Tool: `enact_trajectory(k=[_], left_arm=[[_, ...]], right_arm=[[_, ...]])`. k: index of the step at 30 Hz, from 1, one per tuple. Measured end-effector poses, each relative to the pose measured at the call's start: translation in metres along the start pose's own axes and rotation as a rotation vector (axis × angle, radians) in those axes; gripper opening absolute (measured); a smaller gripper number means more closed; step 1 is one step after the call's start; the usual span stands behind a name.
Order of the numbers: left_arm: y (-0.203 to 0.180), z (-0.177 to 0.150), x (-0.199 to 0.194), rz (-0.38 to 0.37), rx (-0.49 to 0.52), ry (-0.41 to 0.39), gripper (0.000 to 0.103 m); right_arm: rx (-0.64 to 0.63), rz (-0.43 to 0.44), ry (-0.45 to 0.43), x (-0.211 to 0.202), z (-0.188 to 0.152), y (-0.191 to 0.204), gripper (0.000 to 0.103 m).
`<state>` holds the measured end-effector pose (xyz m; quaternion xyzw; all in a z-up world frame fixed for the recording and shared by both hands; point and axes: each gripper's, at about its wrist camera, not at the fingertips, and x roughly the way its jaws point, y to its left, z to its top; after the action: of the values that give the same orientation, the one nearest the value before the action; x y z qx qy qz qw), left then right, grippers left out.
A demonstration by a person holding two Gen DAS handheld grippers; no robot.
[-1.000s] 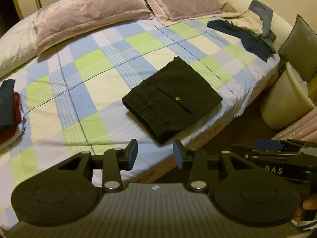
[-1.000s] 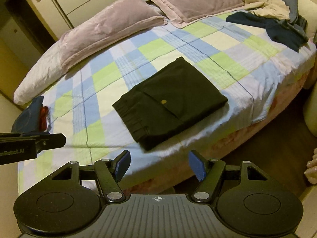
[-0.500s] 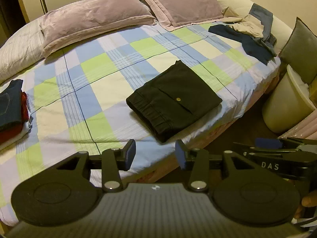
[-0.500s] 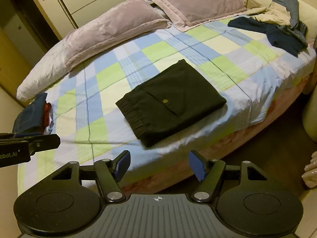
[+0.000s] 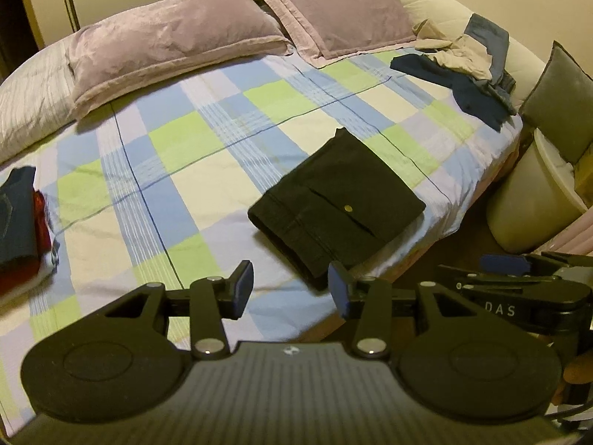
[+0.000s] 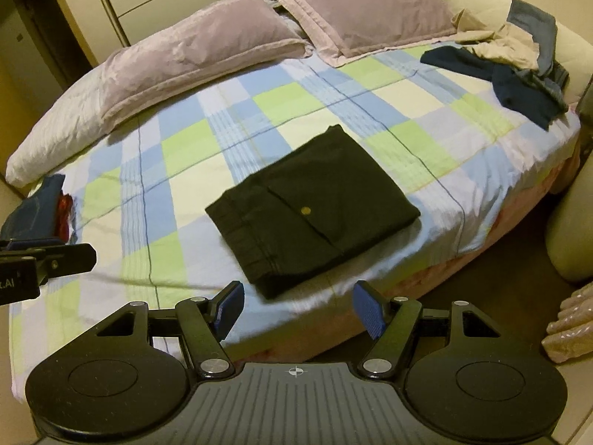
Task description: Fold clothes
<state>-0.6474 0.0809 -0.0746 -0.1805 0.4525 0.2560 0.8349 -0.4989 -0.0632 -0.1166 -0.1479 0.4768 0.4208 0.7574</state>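
While both the left tool (image 5: 289, 289) and right tool (image 6: 296, 309) hover with fingers apart and empty, the folded black button-pocket trousers (image 6: 311, 211) lie just ahead near the checked bed's edge (image 6: 493, 215), where a careless one-sided grab could unravel the fold.

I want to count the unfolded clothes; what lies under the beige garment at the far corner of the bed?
Under the beige garment lie dark blue clothes; how many pieces cannot be seen.

Quantities: two purple pillows (image 6: 207, 52), one folded black garment (image 6: 315, 207), one pile of unfolded clothes (image 6: 519, 63), one stack of folded clothes (image 5: 18, 222), two tools (image 6: 296, 309).
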Motion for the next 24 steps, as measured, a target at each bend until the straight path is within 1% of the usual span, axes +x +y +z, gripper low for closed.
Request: enact_trajectory(k=[4,10,17,24], left_arm=[[0.015,0.006,0.006,-0.008,0.004,0.006,0.04],[0.045,0.008,0.011,-0.01,-0.024,0.021,0.04],[0.079,0.005,0.018,-0.011,-0.077,0.042,0.041],[0.101,0.004,0.025,-0.01,-0.145,0.057,0.041]], right_arm=[[0.015,-0.003,0.001,0.009,0.009,0.01,0.068],[0.012,-0.005,0.016,0.022,0.019,0.03,0.068],[-0.044,-0.009,0.046,0.038,0.026,0.062,0.068],[-0.099,-0.011,0.069,0.051,0.034,0.079,0.068]])
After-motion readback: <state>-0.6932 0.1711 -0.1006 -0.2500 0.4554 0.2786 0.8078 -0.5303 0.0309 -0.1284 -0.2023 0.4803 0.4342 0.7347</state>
